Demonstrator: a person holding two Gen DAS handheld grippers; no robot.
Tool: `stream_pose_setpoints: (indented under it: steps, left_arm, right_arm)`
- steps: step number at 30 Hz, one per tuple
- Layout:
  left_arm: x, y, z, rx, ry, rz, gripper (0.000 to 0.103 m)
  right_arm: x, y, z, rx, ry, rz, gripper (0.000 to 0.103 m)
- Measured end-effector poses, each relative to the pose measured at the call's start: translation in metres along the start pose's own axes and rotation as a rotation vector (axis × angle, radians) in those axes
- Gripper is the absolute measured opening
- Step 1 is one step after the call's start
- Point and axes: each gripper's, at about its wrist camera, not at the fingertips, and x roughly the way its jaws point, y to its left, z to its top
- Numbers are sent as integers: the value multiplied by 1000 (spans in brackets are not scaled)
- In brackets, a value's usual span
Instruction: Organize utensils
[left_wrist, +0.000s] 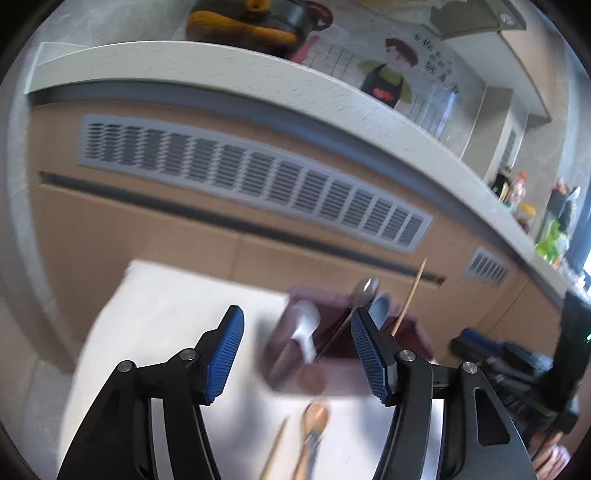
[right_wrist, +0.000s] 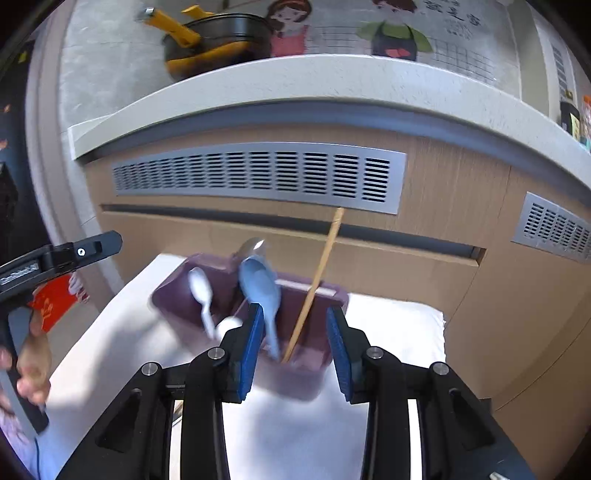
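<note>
A purple utensil holder (right_wrist: 306, 376) stands on a white table (right_wrist: 399, 332). In it are a white spoon (right_wrist: 201, 291), a blue spoon (right_wrist: 258, 284), a metal spoon (right_wrist: 253, 245) and a leaning wooden chopstick (right_wrist: 321, 273). My right gripper (right_wrist: 295, 314) is open just in front of the holder; the chopstick shows between its fingers, and the pads touch nothing. My left gripper (left_wrist: 295, 314) is open too, with the blurred holder (left_wrist: 410, 336) and white spoon (left_wrist: 304, 325) beyond it. Below it, a wooden spoon (left_wrist: 316, 417) and a chopstick (left_wrist: 273, 454) lie on the table.
A wooden cabinet front with a grey vent grille (right_wrist: 258, 173) rises right behind the table, under a pale countertop (right_wrist: 295, 81). A black and yellow pan (right_wrist: 218, 40) sits on that counter. A hand (right_wrist: 33, 365) holds the left gripper at the left edge.
</note>
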Motion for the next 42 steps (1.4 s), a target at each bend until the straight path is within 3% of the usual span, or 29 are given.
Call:
stream_pose_setpoints:
  steps: [4,10,14,20,28,31,35,42]
  left_arm:
    - [-17,17,-32,31,74,67,67]
    - [-34,46,-77,11,180,112,67]
    - [-39,54,-100,33,239,126,67]
    - [-39,53,-116,54,283,103,67]
    - [-32,51,-116,41,312,88,67]
    - [-29,49,-118,39,326,84,68]
    - [-27,44,-118,48,339,78,68]
    - [-24,28,-117,97,357,73,68]
  right_arm:
    - [-16,21,-14,-48,43,58,43]
    - [-15,62,-52,-144,140,146,43]
    - [-5,89,-85,-195,252,234,43]
    - [-2,118,-128,-277,366,307,43]
    - [4,120,-141,-279,426,329,43]
    - [10,118,-144,-290,439,308,35]
    - [10,112,-148,-301,426,273,17]
    - [-2,92,-151,-274,428,234,11]
